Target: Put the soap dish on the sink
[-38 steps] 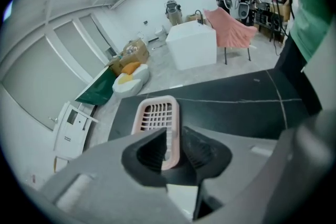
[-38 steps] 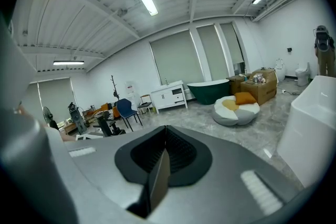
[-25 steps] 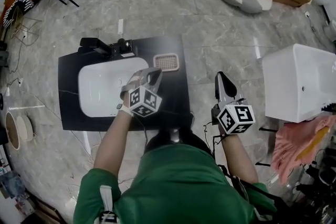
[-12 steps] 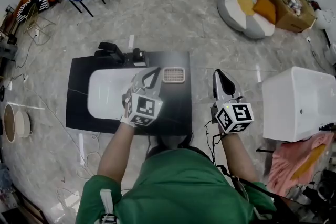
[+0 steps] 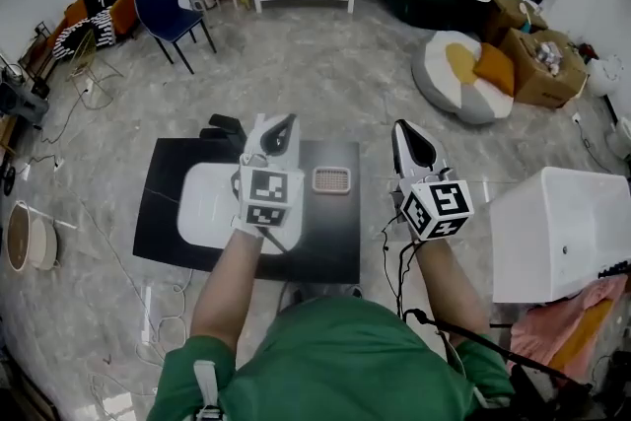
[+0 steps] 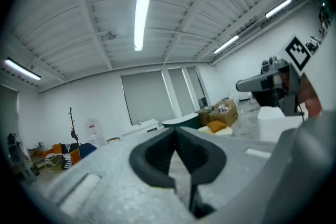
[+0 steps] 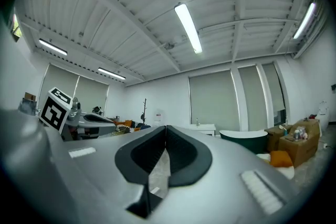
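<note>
The soap dish (image 5: 332,179) is pale beige with a grid pattern, the sink (image 5: 202,207) white, the countertop (image 5: 330,234) black.

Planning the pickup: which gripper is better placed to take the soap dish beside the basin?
Left, probably. The left gripper is over the counter, beside the soap dish and the basin; the right gripper is off the counter's edge. Both jaws are shut, empty.
</note>
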Demonstrator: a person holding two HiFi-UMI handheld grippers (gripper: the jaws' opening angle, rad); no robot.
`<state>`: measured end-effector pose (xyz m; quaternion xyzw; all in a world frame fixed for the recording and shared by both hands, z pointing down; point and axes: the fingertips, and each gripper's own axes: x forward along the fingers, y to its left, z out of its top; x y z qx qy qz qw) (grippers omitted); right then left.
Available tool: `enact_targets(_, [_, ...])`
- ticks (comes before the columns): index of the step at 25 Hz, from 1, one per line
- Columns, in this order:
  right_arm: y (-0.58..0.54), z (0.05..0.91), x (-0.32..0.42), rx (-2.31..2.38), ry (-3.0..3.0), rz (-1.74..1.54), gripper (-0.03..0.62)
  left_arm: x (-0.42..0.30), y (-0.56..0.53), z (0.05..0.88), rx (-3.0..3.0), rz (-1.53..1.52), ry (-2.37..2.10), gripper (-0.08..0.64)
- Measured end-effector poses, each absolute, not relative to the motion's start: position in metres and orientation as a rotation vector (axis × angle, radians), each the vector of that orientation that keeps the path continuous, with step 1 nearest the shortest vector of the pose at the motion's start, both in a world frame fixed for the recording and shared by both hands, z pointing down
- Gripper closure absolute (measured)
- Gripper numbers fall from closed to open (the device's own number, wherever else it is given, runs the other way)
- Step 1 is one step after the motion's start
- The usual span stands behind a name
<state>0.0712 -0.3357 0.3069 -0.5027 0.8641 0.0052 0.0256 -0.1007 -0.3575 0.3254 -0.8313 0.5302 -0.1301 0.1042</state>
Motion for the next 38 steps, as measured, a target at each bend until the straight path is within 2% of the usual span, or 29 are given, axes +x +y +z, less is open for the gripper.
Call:
enact_targets(5, [-0.337,0.272,0.067,-1.525,2.631,0.081,0.59,-0.113,-0.357,0.277,-2.463,-0.224,1.649,0.563])
enact_targets(11, [-0.334,0.265,0.091,-1.568,2.523,0.034,0.589,-0.154,-0.348,0.277,-2.477,-0.082,1.811,0.563])
enact_targets(18, [-0.349,0.276,0.111,-1.637,2.496,0.001,0.59,-0.18,-0.358,0.278,-2.422,-0.081,1.875,0.563])
enact_targets(38, [-0.353,0.282,0.111,-1.666,2.534,0.061,0.591,-0.172,-0.359,0.278,-2.453,-0.041,1.871,0.563])
